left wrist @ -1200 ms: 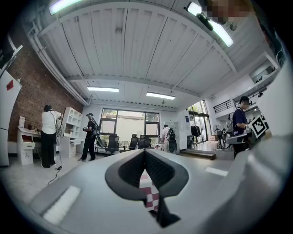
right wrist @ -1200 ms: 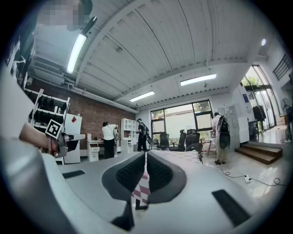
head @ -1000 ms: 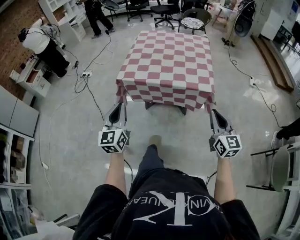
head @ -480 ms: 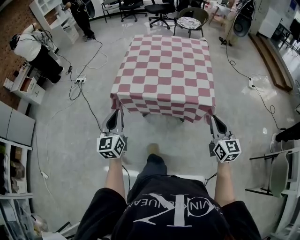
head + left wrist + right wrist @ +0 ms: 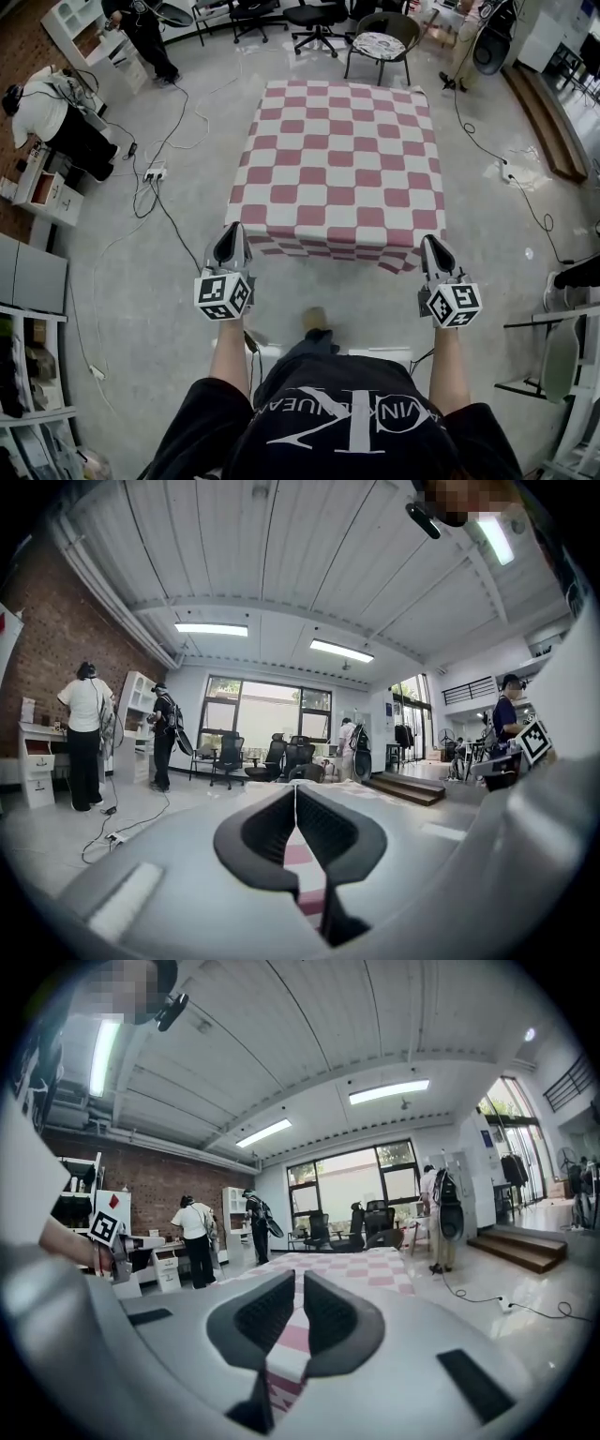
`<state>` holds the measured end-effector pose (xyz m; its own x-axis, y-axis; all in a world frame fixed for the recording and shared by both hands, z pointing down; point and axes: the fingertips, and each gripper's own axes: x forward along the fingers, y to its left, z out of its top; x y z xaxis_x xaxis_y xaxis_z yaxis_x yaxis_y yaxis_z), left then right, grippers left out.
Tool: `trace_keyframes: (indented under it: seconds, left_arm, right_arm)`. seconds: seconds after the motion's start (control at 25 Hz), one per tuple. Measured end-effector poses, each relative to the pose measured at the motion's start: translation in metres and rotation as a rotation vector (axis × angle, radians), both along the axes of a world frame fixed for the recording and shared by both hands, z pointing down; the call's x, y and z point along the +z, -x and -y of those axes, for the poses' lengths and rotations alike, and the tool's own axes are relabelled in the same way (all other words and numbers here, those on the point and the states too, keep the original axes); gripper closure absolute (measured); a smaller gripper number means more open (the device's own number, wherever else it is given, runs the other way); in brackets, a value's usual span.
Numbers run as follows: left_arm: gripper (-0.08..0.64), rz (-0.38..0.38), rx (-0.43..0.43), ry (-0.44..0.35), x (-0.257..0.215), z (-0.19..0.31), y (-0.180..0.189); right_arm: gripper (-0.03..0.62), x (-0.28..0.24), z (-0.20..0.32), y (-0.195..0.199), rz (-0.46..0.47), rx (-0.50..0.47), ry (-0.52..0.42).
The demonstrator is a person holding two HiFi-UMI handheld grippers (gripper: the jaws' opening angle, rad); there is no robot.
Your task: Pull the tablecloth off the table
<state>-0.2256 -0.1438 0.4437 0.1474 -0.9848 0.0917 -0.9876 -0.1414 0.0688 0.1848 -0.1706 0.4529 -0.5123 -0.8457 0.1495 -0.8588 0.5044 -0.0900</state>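
The left gripper is clamped tight on the near left corner of the red-and-white checked tablecloth, which stretches out flat ahead, its near edge sagging slightly. The right gripper pinches the near right corner.

Red-and-white checked tablecloth, spread flat and level; near edge hanging down

The bench is hidden under the tablecloth, whose near corners are covered by the left tongs and right tongs.
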Motion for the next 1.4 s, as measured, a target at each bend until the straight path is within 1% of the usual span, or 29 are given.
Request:
trace_keyframes:
  seconds: [0.32, 0.44, 0.56, 0.64, 0.72, 0.88, 1.12, 1.28, 1.4]
  left_arm:
    - [0.549, 0.005, 0.071, 0.008, 0.009, 0.084, 0.034]
    - [0.549, -0.013, 0.081, 0.010, 0.014, 0.108, 0.045]
    - [0.549, -0.033, 0.097, 0.021, 0.021, 0.122, 0.045]
    - [0.549, -0.044, 0.116, 0.037, 0.030, 0.127, 0.039]
    - [0.549, -0.054, 0.135, 0.057, 0.040, 0.132, 0.031]
    - [0.549, -0.066, 0.160, 0.104, 0.061, 0.141, 0.020]
    - [0.549, -0.074, 0.123, 0.119, 0.064, 0.168, 0.026]
    - [0.549, -0.061, 0.096, 0.114, 0.062, 0.194, 0.028]
    - [0.549, -0.054, 0.087, 0.131, 0.069, 0.212, 0.026]
  right_arm:
    - [0.571, 0.017, 0.063, 0.037, 0.036, 0.039, 0.042]
    - [0.560, 0.021, 0.079, 0.052, 0.056, 0.044, 0.047]
    - [0.520, 0.025, 0.086, 0.062, 0.049, 0.028, 0.068]
    - [0.518, 0.028, 0.088, 0.063, 0.030, 0.016, 0.086]
    - [0.469, 0.031, 0.092, 0.061, 0.019, 0.012, 0.104]
    - [0.416, 0.046, 0.107, 0.057, 0.021, 0.020, 0.146]
    - [0.384, 0.067, 0.146, 0.068, 0.010, -0.023, 0.200]
    - [0.367, 0.077, 0.179, 0.074, -0.036, -0.078, 0.221]
    - [0.351, 0.089, 0.201, 0.074, -0.065, -0.107, 0.246]
